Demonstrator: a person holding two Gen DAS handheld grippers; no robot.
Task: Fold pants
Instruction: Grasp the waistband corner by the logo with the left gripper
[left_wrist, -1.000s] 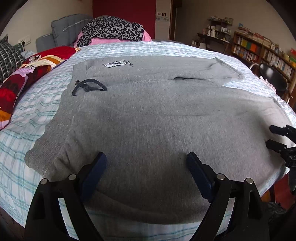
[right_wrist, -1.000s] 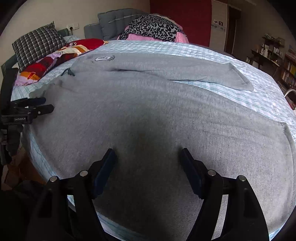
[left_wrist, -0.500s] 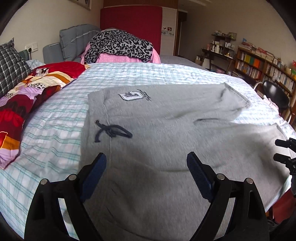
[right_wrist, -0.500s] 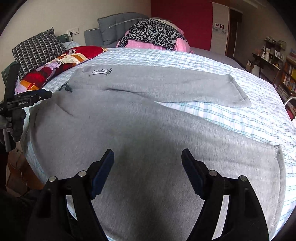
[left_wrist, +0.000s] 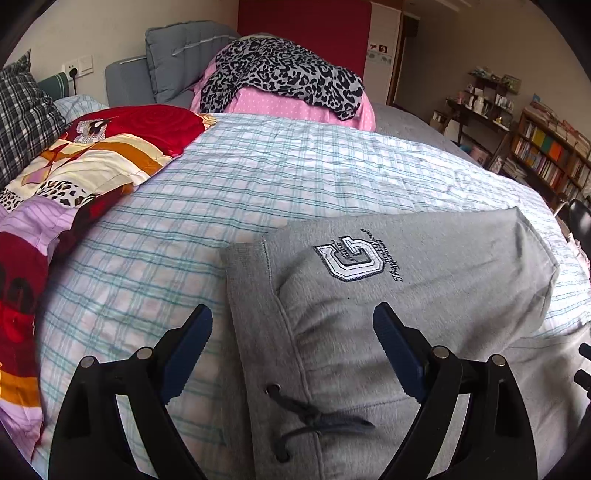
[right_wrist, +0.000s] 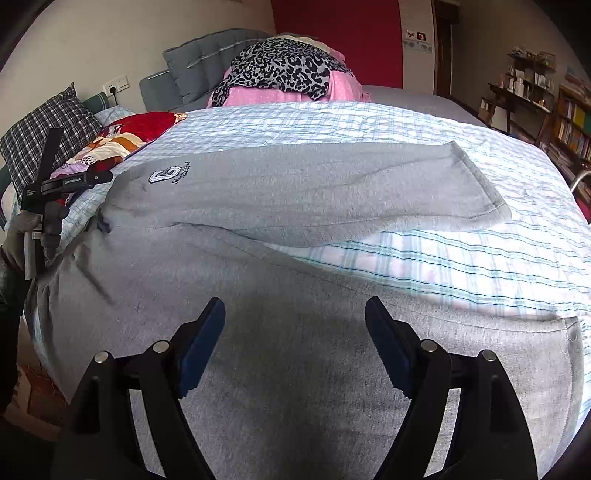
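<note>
On the checked bed sheet (left_wrist: 258, 177) the grey pants (right_wrist: 295, 206) lie spread and unfolded, left gripper (left_wrist: 291, 332) and right gripper (right_wrist: 295, 328) both wide open and empty, so the next move is probably pinching the waistband and a leg to fold them.

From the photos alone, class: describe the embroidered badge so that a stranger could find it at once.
Start at the bed with the pale checked sheet, then find the grey pants spread across it. Near their waistband, above the dark drawstring, sits the badge: a blocky white letter outlined in dark thread, the only white mark on the grey cloth.
</note>
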